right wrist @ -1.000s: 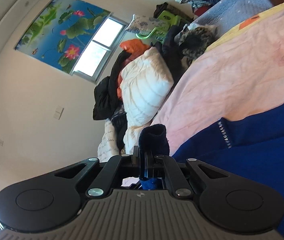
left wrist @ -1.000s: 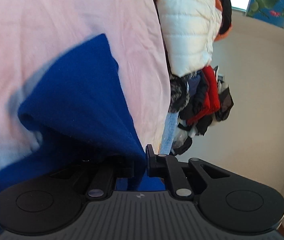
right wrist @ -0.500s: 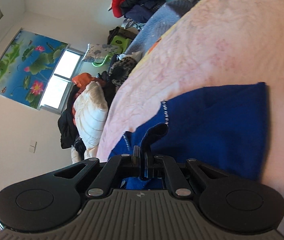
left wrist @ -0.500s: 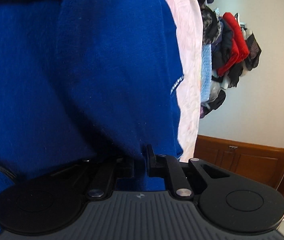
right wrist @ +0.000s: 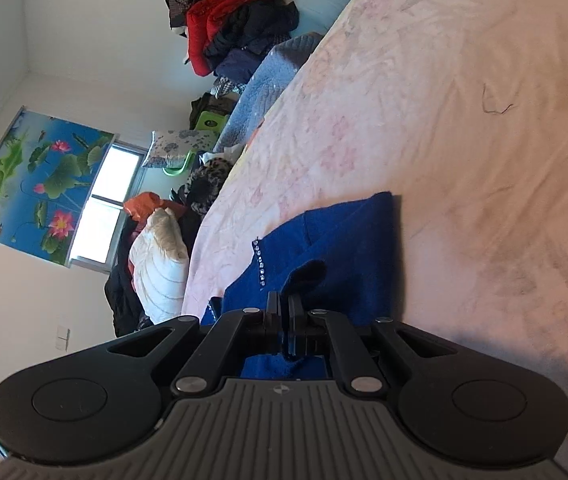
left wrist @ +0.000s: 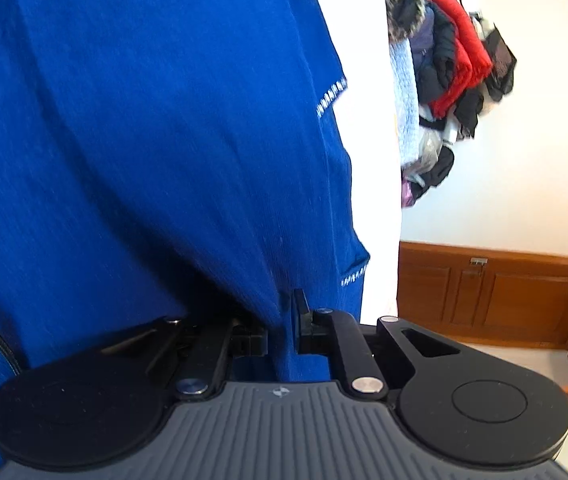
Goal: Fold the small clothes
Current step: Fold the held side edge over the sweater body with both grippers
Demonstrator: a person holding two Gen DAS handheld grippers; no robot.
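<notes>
A small royal-blue knit garment (left wrist: 155,128) with silver bead trim fills most of the left wrist view. My left gripper (left wrist: 281,320) is shut on a fold of its cloth. In the right wrist view the same garment (right wrist: 344,248) lies on the pink bedsheet (right wrist: 464,120). My right gripper (right wrist: 284,312) is shut on another edge of it, with a tuft of blue cloth sticking up past the fingertips.
A pile of red, black and blue clothes (right wrist: 235,24) lies at the far end of the bed, also seen in the left wrist view (left wrist: 456,64). A white puffer jacket (right wrist: 159,264) lies beside the window. A wooden cabinet (left wrist: 492,296) stands against the wall.
Both grippers have swung over and down with the garment. The blue cloth now fills the left view, and in the right view it has settled folded on the sheet.
</notes>
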